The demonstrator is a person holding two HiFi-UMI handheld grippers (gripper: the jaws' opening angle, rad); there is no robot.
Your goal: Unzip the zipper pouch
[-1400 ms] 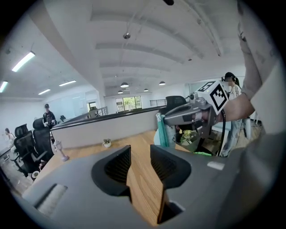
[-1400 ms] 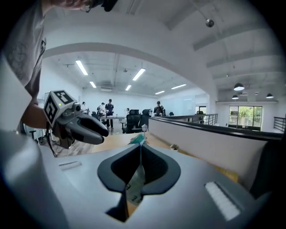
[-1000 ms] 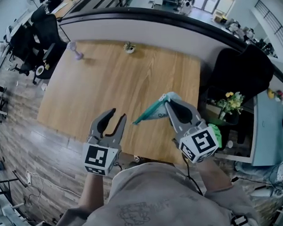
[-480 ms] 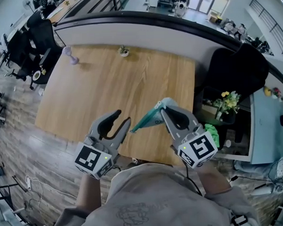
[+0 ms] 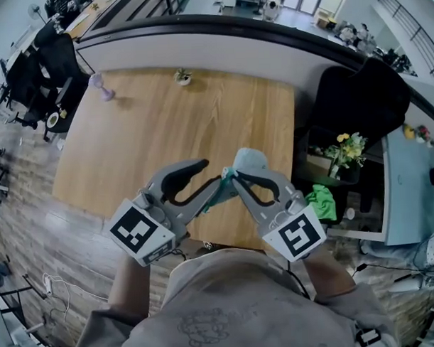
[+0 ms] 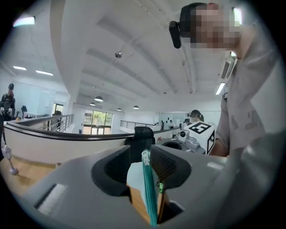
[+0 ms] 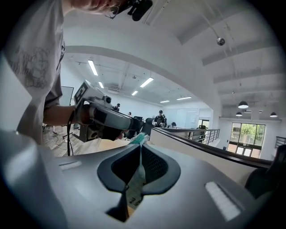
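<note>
Matt plastic left gripper (image 5: 213, 173), right gripper (image 5: 232, 175); seemingly cloth pouch (image 5: 249, 159); smooth wood-grain table (image 5: 165, 114)

Two grippers are shown, the left gripper (image 5: 214, 172) and the right gripper (image 5: 233, 176). One zipper pouch (image 5: 248, 161) and one wooden table (image 5: 165, 114) are counted. Two small things are set on the table, a purple object (image 5: 99, 86) and a pale object (image 5: 182, 77). One bunch of yellow flowers (image 5: 347, 147) and one green cloth (image 5: 319, 201) are seen.
</note>
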